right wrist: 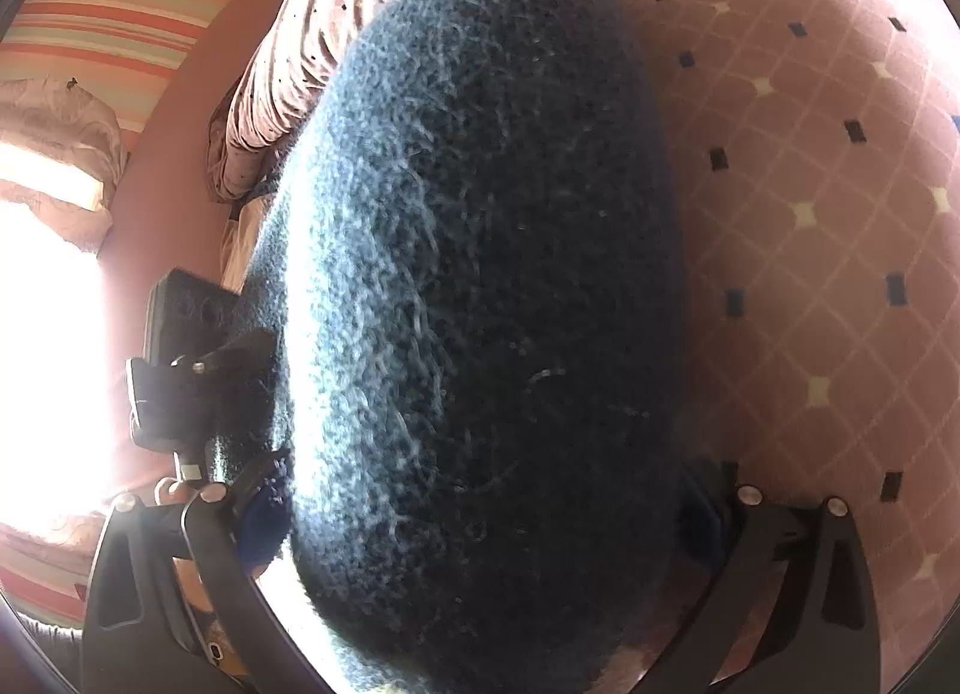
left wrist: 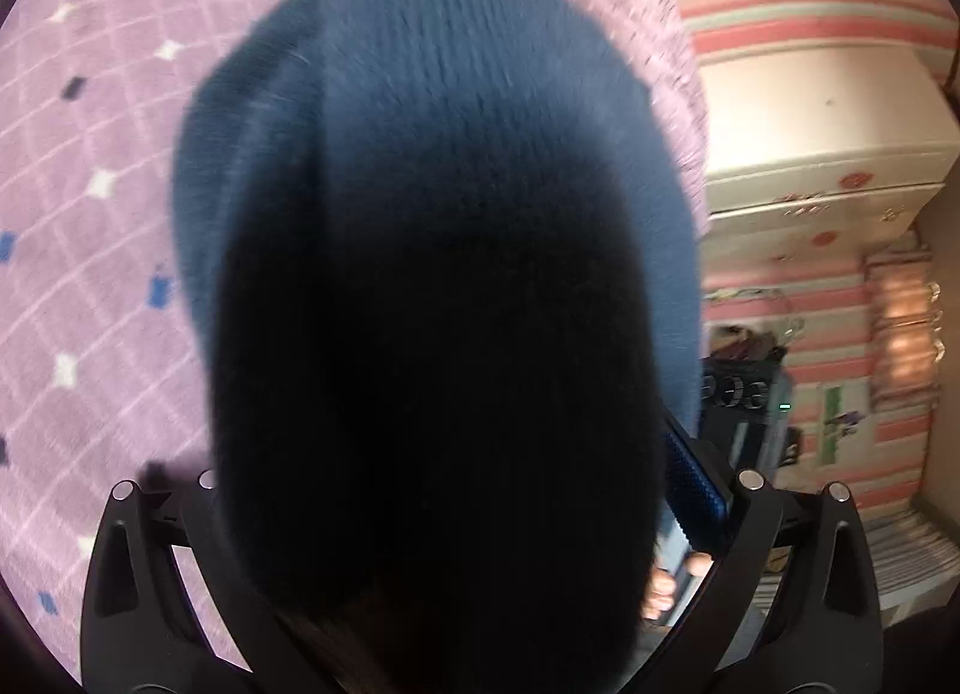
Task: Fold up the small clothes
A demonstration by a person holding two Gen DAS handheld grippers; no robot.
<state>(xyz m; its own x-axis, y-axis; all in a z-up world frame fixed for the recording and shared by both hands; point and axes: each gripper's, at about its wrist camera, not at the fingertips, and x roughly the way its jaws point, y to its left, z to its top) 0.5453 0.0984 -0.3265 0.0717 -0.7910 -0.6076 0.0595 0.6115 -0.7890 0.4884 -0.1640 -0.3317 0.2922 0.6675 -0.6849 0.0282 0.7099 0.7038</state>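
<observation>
Your left gripper and right gripper each carry the dark blue knit garment between their jaws, above the lilac checked blanket. Jaw closure cannot be told.

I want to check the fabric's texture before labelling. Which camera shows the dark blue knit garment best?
The right wrist view: there the dark blue knit garment is sharp and lit, with its fuzzy fibres visible. In the left wrist view it is motion-blurred, its lower half in deep shadow, with only faint ribbing near the top.
</observation>
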